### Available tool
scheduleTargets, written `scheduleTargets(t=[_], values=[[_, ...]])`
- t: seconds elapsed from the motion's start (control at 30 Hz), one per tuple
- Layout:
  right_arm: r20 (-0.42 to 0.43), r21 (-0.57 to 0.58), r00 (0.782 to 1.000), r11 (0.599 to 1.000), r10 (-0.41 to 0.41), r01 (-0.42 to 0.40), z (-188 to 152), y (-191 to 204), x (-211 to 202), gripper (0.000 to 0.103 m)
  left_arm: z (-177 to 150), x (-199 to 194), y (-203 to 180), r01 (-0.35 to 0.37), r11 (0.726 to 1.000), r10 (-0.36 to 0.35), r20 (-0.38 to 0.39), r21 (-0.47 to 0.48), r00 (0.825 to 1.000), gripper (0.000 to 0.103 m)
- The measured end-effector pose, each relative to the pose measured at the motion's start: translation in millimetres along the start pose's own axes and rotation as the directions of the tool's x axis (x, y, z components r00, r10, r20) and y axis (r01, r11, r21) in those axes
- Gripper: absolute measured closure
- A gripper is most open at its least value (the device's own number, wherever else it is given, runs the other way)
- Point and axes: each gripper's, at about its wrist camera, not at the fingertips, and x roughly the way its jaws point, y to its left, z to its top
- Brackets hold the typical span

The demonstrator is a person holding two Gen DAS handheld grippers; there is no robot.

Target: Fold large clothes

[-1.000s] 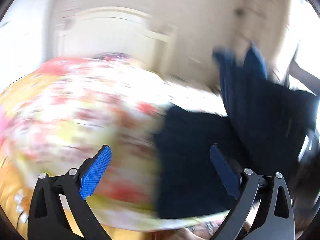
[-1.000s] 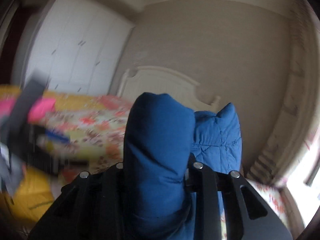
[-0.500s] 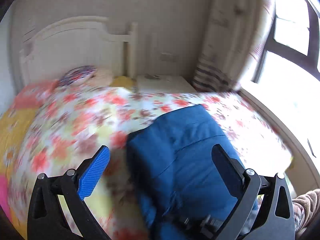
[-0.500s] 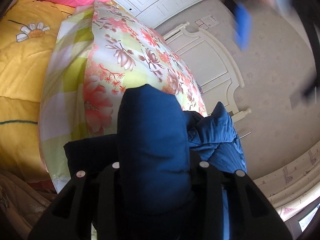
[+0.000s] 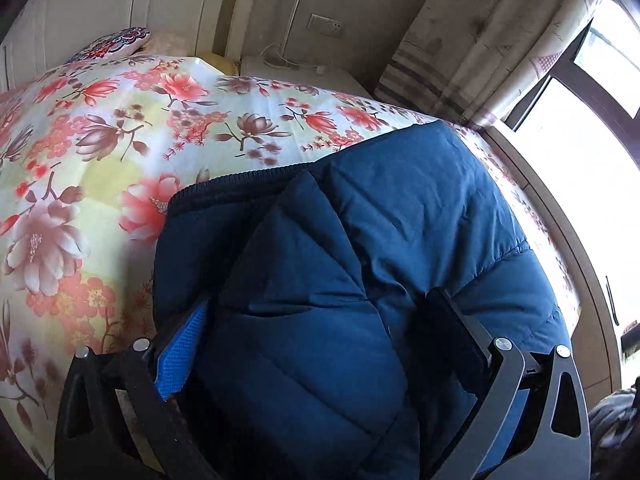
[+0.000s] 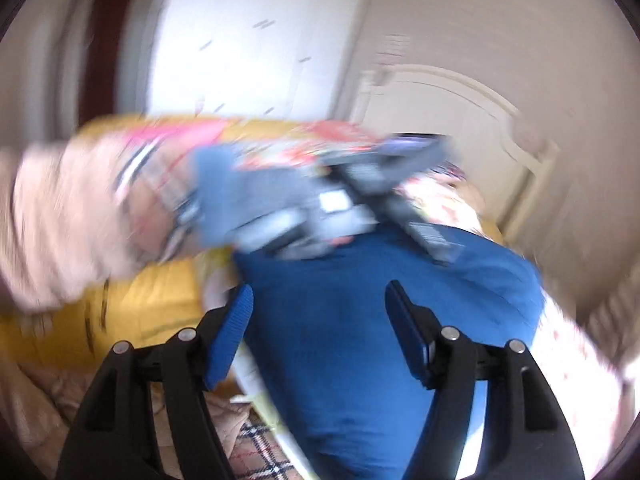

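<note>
Quilted blue jacket (image 5: pixel 400 220) bulges between left fingers (image 5: pixel 180 356), clamped; right fingers (image 6: pixel 230 336) spread, blurred.

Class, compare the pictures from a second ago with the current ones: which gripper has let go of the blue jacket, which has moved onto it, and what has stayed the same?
The right gripper, clamped on a jacket fold until half a second ago, has let go and stands open above it. The left gripper, earlier open and clear of the fabric, now has a padded fold between its fingers. The jacket still lies on the floral bedspread.
</note>
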Motion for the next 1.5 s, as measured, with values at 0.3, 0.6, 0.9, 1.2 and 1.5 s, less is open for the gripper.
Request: scheduleTargets(t=[0.3,0.6,0.9,1.2,1.5], values=[[-0.122,-0.175,0.988,0.982,-0.091,0.069,-29.4,31.4,58.1,0.034,-8.0,-7.8,-9.8,-0.075,0.997,0.074,0.073,0.015,0.995,0.004],[-0.037,-0.039,0.999,0.999,0.033,-0.035,-3.2,-52.5,6.2,0.038,-4.8,-51.0,-48.4,-0.339,0.935,0.321,0.152,0.105,0.935,0.004],[-0.091,0.348,0.991,0.929,-0.097,0.123,26.7,-243.9,87.1,0.079,-26.6,-48.3,-26.8,-0.376,0.927,0.375,0.108,-0.011,0.921,0.004],[-0.399,0.199,0.916,0.971,-0.045,0.134,19.3,-245.3,194.8,0.081,-49.3,-44.0,-21.7,-0.387,0.918,0.395,0.162,-0.084,0.904,0.004],[-0.37,0.179,0.921,0.964,-0.121,0.198,15.6,-235.5,211.3,0.078,-38.2,-54.4,-28.8,-0.453,0.891,0.454,0.133,-0.037,0.881,0.004]])
